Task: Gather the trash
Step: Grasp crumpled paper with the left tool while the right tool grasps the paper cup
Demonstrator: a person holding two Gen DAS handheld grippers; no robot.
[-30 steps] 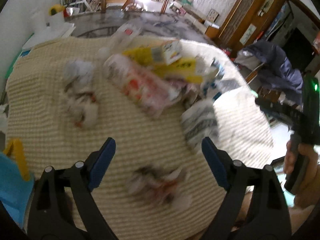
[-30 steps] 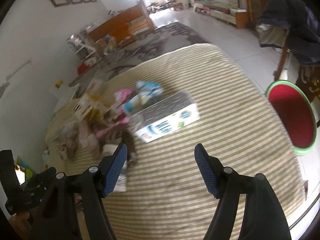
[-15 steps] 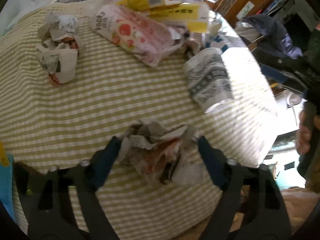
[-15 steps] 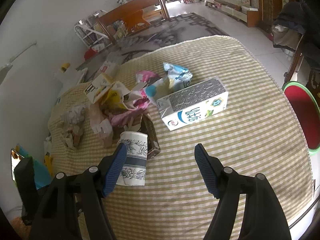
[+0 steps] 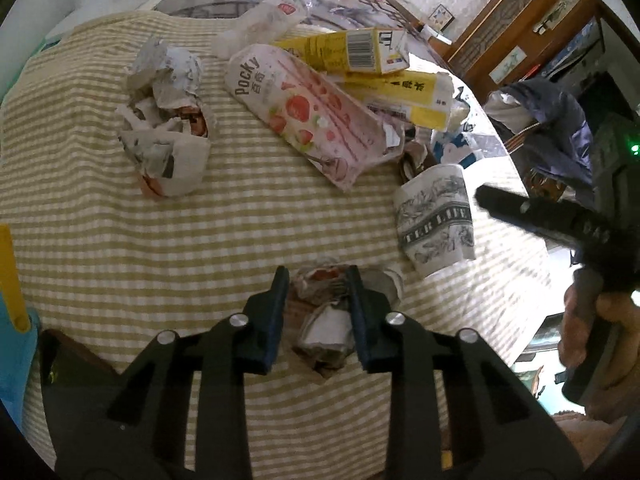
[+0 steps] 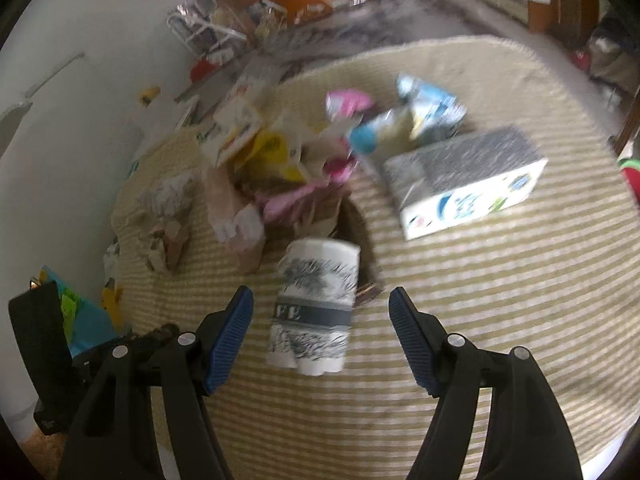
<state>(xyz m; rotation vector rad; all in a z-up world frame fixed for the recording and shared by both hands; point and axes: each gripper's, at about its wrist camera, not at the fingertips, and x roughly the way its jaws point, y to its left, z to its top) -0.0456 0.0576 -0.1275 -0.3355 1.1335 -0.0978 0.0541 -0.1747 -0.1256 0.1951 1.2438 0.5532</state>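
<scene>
A crumpled paper wad (image 5: 320, 320) lies near the front edge of the striped tablecloth (image 5: 120, 240). My left gripper (image 5: 317, 276) is closing on the wad, and both pads press its sides. A flattened printed paper cup (image 5: 436, 220) lies to its right. In the right wrist view that paper cup (image 6: 316, 300) sits below and between the blue pads of my right gripper (image 6: 320, 294), which is open, holds nothing and does not touch the cup. The right gripper's black body (image 5: 540, 216) and the hand holding it show at the left wrist view's right edge.
More trash is piled further back: a pink Pocky box (image 5: 304, 112), yellow cartons (image 5: 352, 52), crumpled newspaper (image 5: 164, 120) and a white and grey carton (image 6: 468, 184). A blue bag (image 5: 12, 340) hangs at the table's left edge. Chairs and furniture stand beyond.
The left gripper came down over the paper wad and its jaws narrowed from wide open to squeezing it. The right gripper moved in over the paper cup, jaws unchanged.
</scene>
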